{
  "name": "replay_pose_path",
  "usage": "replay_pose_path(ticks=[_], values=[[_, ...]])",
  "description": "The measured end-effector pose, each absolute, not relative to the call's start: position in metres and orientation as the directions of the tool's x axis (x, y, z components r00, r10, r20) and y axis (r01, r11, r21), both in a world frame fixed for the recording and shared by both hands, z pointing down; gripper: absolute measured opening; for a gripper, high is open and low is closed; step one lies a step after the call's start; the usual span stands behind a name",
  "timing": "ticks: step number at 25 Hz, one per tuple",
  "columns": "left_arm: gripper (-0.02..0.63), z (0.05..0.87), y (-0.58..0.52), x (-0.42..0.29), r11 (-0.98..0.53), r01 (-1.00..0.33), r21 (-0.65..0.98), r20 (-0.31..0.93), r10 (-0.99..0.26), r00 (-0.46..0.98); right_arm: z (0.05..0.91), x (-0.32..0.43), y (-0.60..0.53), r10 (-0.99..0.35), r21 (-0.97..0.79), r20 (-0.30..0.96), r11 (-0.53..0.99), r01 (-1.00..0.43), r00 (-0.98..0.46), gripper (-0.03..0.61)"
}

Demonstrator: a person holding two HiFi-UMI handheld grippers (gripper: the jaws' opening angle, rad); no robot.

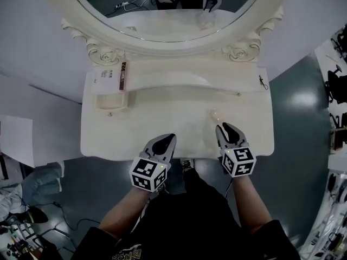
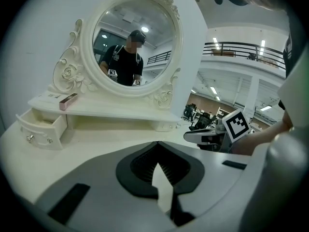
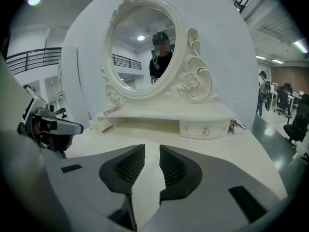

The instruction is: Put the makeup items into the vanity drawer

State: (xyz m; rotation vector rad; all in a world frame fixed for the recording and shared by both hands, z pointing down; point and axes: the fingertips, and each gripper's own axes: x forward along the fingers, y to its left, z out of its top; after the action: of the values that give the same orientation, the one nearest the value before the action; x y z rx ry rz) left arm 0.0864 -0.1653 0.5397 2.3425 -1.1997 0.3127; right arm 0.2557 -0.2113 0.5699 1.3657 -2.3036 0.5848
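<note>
The left tongs (image 1: 172,138) are hanging low over the front of the tabletop (image 1: 124,129), clenched with nothing in them; the right tongs (image 1: 223,128) are hanging beside them, released, with only bare tabletop showing in the gap.

The stick (image 1: 122,76) is lying on the shelf (image 1: 184,72) under the mirror (image 1: 162,4), at the left end; a flat white pack (image 1: 105,73) is lying just beside it; both are sitting right behind the open drawer (image 1: 111,101), well apart from both tongs; nothing is showing inside that drawer from here.

The stick is looking small, light and stiff; its sides are probably smooth, so it may be slipping or rolling if pinched near an end; the best hold is likely across its long sides, at the middle. The pack is looking thin and light; it is lying flat, so the tongs would likely be needing to catch it by an edge; squeezing hard may be bending it.

Counting: one stick; one pack; two drawers, with the left one open and the shut drawer (image 1: 238,93) at the right; one mirror; two tongs.
</note>
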Motion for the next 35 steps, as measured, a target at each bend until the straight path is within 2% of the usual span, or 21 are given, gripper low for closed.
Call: replay_pose_path(ticks=[8,12,27,35], values=[[0.008,0.552,-0.178,0.088,-0.478,-0.82,0.314,0.441,-0.692,0.572,0.605,0.258,-0.234,-0.659,-0.094,0.613,0.486,-0.869,-0.435,0.183],[0.008,0.555,-0.183,0.089,-0.462,-0.827,0.319,0.45,-0.695,0.561,0.62,0.259,-0.242,-0.63,-0.091,0.644,0.501,-0.861,-0.434,0.199],[0.008,0.56,-0.185,0.08,-0.399,-0.862,0.312,0.465,-0.727,0.505,0.643,0.254,-0.262,-0.591,-0.052,0.683,0.546,-0.836,-0.429,0.198],[0.008,0.553,-0.184,0.067,-0.355,-0.885,0.301,0.461,-0.758,0.461,0.642,0.248,-0.267,-0.582,-0.099,0.676,0.536,-0.838,-0.452,0.134]])
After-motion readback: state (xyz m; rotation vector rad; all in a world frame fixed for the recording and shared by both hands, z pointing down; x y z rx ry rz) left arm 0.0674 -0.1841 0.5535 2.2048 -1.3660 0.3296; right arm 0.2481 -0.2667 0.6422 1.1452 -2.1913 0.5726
